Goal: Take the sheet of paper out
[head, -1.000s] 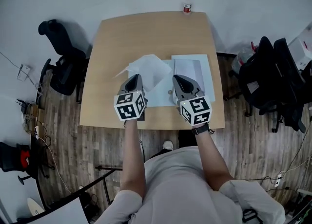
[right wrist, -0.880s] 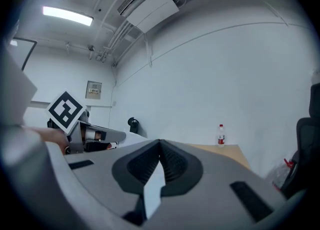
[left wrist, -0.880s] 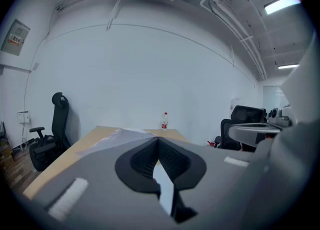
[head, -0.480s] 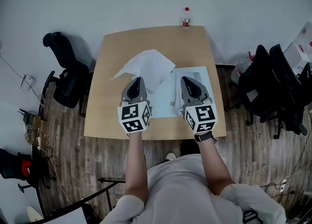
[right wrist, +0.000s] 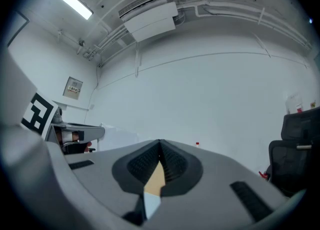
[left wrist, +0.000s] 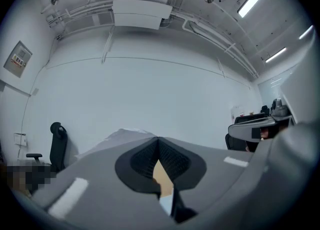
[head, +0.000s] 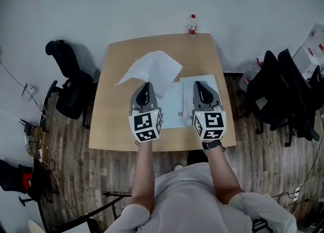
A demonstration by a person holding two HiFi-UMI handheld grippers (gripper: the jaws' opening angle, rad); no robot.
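Left gripper (head: 147, 85) was clamped fully shut on the sheet of paper (head: 154, 67), held over the table (head: 114, 125). Right gripper (head: 199, 84) had jaws together, nothing between them, above the pale folder (head: 172, 108).

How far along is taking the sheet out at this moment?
Mostly done: the sheet of paper hangs raised over the table, left of the pale folder lying flat. In hand: the left gripper is shut on the sheet's near edge; the right gripper is shut above the folder, whether on it I cannot tell. Left: get the sheet fully clear and set it down.
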